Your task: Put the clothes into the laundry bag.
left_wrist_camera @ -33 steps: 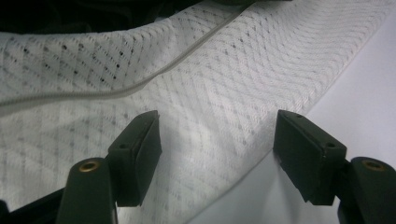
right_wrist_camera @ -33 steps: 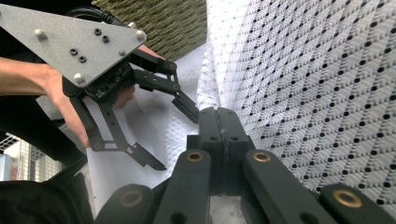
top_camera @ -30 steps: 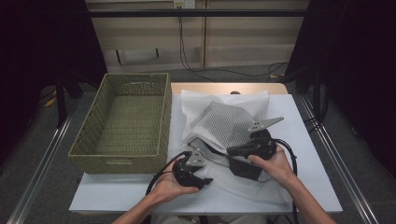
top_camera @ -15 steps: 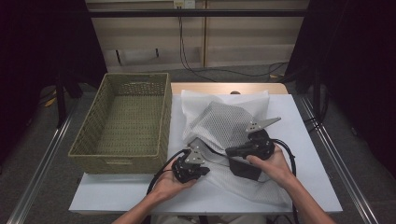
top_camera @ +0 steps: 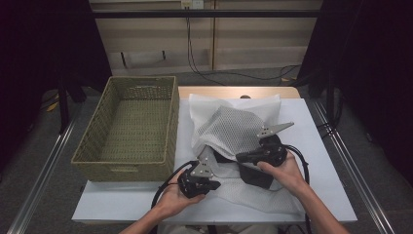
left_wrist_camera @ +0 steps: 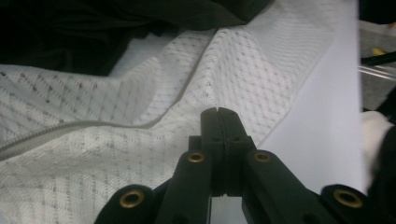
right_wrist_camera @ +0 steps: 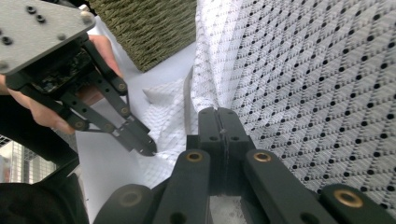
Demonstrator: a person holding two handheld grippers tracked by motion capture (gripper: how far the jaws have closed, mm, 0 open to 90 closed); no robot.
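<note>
Both pairs of jaws pressed together: left gripper (top_camera: pixel 210 157) pinching the mesh laundry bag (top_camera: pixel 234 129) beside the wicker basket (top_camera: pixel 131 127), right gripper (right_wrist_camera: pixel 218 114) clamping its upper fold. Risk, I'd say: thin mesh slips out on lifting, or snags the basket rim. Open table lies right of the basket.

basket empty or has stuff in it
Empty: the high view shows the basket with a bare woven bottom, and the mesh bag lies beside it on the table.
</note>
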